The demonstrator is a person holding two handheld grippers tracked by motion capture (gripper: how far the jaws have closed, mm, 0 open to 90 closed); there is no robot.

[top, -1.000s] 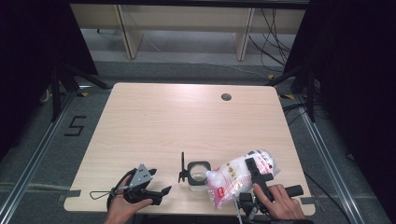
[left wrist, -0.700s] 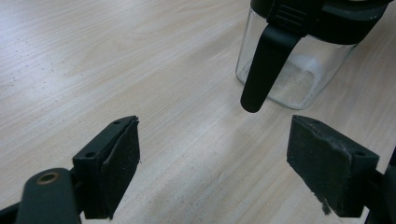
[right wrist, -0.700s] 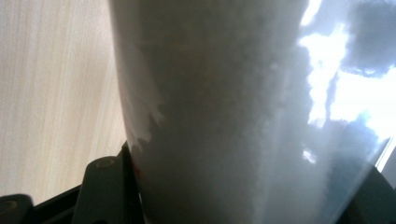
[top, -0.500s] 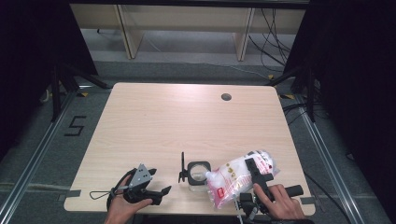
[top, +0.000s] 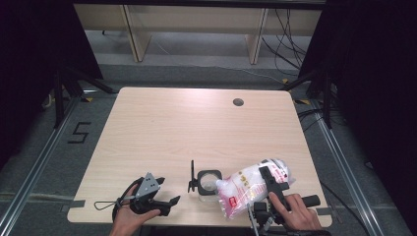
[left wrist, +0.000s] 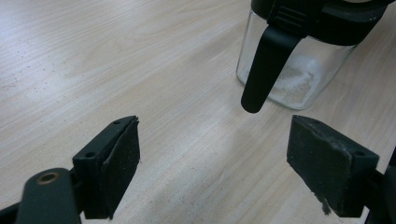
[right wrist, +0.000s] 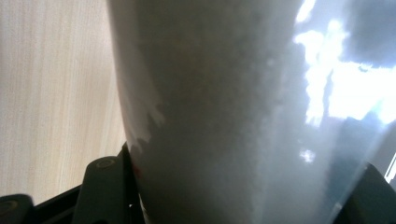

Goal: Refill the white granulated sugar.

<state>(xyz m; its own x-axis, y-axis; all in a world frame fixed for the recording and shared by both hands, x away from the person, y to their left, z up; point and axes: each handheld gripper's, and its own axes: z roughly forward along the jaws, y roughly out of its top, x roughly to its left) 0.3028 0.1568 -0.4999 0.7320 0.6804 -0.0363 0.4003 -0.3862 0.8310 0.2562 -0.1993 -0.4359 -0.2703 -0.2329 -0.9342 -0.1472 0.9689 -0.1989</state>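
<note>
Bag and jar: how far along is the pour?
Done: the jar stands open, lid flipped aside, a little white powder at its bottom. In hand: the right tool grips the bag, tilted toward the jar's mouth. The left tool waits open beside it. Left: most of the filling.

Even overhead light on table (top: 196, 128); surroundings beyond table dark. High view soft, low detail. Bag (right wrist: 233, 112) pressed close to right gripper lens: blurred, backlit glare upper right. Jar (left wrist: 299, 70) sharp, faint shadow beneath.
</note>
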